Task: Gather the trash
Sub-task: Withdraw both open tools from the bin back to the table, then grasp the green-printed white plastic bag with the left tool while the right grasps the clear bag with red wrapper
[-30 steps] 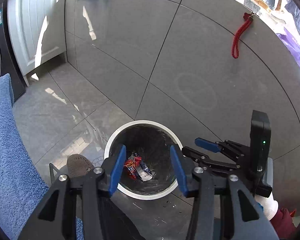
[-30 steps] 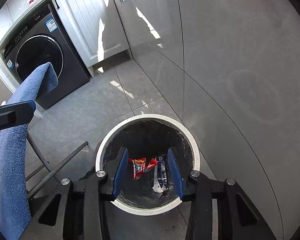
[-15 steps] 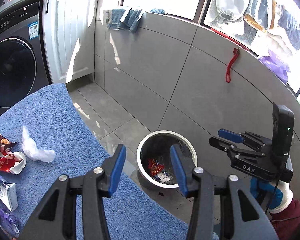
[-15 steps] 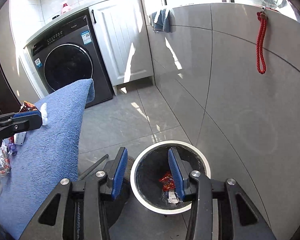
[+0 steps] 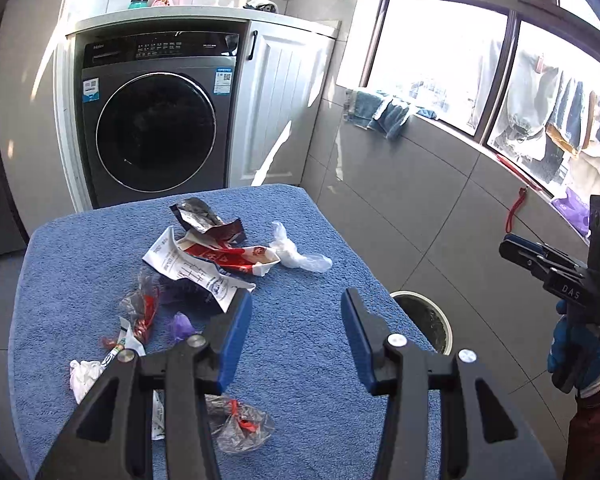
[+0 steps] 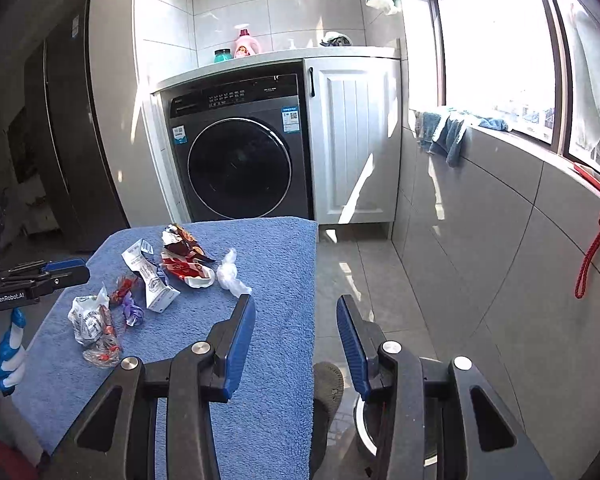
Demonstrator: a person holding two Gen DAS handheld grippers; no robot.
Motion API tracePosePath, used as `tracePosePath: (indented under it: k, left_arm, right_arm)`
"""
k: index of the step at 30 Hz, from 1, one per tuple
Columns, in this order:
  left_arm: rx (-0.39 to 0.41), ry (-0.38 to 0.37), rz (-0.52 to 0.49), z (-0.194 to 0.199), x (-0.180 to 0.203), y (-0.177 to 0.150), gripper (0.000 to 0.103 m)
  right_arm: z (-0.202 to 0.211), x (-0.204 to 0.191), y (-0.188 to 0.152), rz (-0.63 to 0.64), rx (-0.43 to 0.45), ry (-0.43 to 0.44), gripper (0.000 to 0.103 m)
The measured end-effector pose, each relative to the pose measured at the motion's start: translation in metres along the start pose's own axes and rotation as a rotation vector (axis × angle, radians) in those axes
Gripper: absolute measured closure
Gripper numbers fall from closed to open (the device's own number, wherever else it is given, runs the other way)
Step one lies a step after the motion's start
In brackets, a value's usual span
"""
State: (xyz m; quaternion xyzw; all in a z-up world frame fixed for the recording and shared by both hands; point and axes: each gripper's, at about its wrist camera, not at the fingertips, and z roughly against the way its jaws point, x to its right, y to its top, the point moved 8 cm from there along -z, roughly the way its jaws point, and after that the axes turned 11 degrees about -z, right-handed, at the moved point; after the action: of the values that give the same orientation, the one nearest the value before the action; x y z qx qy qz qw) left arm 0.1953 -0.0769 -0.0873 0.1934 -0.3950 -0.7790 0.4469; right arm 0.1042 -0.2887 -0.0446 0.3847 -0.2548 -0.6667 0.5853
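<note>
Your left tool (image 5: pixel 296 336) and right tool (image 6: pixel 296 336) both gape with nothing between their fingers. Wrappers (image 5: pixel 204 256) litter the blue-towelled worktop (image 5: pixel 300 220); the trash bin (image 5: pixel 440 316) sits beside it.

A bench (image 5: pixel 308 344) covered in blue towelling carries a scatter of trash: a white printed carton (image 5: pixel 188 268) against a red wrapper (image 5: pixel 236 256), a dark foil packet (image 5: pixel 198 216) behind them, a crumpled white tissue (image 5: pixel 296 250) to the right, and clear wrappers (image 5: pixel 240 424) nearer the front edge.
</note>
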Motion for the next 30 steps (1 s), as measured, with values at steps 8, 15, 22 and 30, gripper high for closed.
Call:
tracePosePath:
  k: [8,15,22,30]
  left_arm:
    - [0.004,0.132,0.147,0.051,-0.102,-0.053,0.058]
    - [-0.020,0.124,0.216,0.053,-0.134,-0.083,0.058]
    - [-0.089,0.049,0.276,0.015,-0.126,-0.095,0.058]
    - [-0.150,0.024,0.293,-0.019,-0.134,-0.096,0.059]
  right_arm:
    - [-0.018,-0.091,-0.002,0.089,-0.053,0.136,0.063]
    - [-0.052,-0.148,-0.019,0.138,-0.145,0.214,0.063]
    - [-0.092,-0.175,-0.051,0.165,-0.274,0.262,0.063]
    - [-0.125,-0.191,-0.085,0.175,-0.400,0.309,0.063]
